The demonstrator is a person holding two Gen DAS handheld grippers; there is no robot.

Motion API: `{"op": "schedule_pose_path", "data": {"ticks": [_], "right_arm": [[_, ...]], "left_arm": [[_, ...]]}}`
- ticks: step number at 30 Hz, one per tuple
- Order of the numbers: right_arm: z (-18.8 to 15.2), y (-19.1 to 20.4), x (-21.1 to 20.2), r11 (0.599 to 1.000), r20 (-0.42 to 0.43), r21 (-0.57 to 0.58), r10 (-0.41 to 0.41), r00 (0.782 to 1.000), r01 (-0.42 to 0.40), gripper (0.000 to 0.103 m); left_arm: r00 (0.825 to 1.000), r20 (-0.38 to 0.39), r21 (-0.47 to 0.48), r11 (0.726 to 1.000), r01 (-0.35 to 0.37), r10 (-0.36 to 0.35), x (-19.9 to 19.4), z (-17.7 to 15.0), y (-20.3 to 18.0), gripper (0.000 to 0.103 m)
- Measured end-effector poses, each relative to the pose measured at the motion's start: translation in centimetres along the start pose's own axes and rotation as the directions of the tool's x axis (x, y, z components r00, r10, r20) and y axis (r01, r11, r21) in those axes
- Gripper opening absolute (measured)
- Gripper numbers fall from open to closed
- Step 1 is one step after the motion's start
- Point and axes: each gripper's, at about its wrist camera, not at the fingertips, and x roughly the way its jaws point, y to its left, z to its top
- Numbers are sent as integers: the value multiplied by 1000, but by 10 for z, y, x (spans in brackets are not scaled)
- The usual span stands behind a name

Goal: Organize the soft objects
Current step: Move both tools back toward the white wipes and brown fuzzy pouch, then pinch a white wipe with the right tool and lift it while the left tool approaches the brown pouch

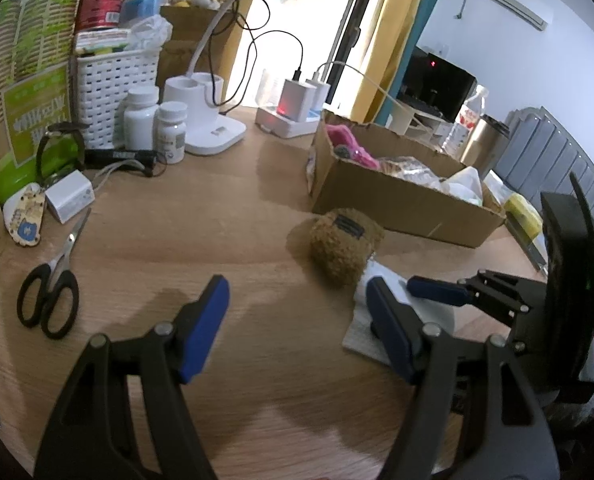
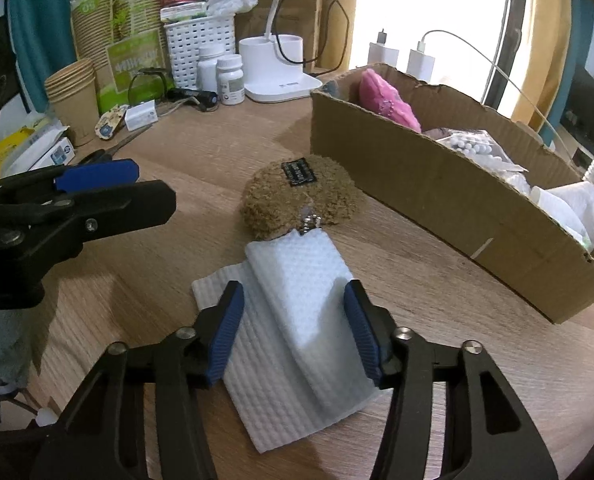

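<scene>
- Two grippers hang over a wooden bench point(image 2: 169, 160), both tilted down toward it
- The right gripper point(image 2: 293, 320) sits nearest in its own view: its blue fingers point(image 2: 227, 336) straddle a folded white cloth point(image 2: 297, 292) that lies flat on the bench, one pad on each side of the raised fold; there is a small gap on the left side, so the pads do not clearly press it
- The left gripper point(image 1: 297, 320) has its fingers wide apart over bare wood with nothing between them; in its view the right gripper point(image 1: 401, 300) shows at the right, down on the cloth point(image 1: 381, 332)
- Just past the cloth, touching its far edge, lies a brown fuzzy plush toy point(image 2: 301, 198) with a black label on top and a small metal clasp toward the cloth
- Beyond the plush, on the right, stands an open cardboard box point(image 2: 437, 208); it holds a pink soft item point(image 2: 385, 100) at its far end, a bag of small white balls and white tissue nearer
- To the left lie black scissors point(image 1: 51, 284)
- Farther back are two white bottles point(image 1: 153, 120), a white lamp base point(image 1: 205, 116), a white lattice basket point(image 1: 113, 88), stacked paper cups point(image 2: 75, 100) and chargers point(image 1: 301, 100) by the window
</scene>
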Motion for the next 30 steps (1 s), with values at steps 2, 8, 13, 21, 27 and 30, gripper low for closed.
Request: {"op": "schedule_pose_path", "data": {"ticks": [2, 8, 13, 21, 27, 30], "right_arm": [[-1, -5, -1, 1000, 3, 8, -9, 1000, 9, 34], [-7, -24, -7, 998, 5, 52, -20, 1000, 20, 11], [-15, -37, -11, 996, 9, 81, -30, 999, 30, 11], [-28, -69, -19, 986, 11, 155, -59, 998, 56, 11], [-35, -88, -26, 979, 15, 195, -68, 998, 64, 11], [-37, -99, -28, 975, 20, 214, -72, 997, 67, 11]], "left_arm": [[1000, -4, 5, 1000, 0, 0, 1, 0, -2, 72], [1000, -12, 21, 1000, -2, 3, 4, 2, -8, 72], [1000, -31, 31, 1000, 3, -2, 13, 5, -13, 72], [998, -59, 72, 997, 13, -9, 32, 14, -33, 72], [996, -89, 108, 994, 18, -9, 52, 22, -50, 72], [995, -101, 120, 993, 10, 2, 60, 27, -56, 72]]}}
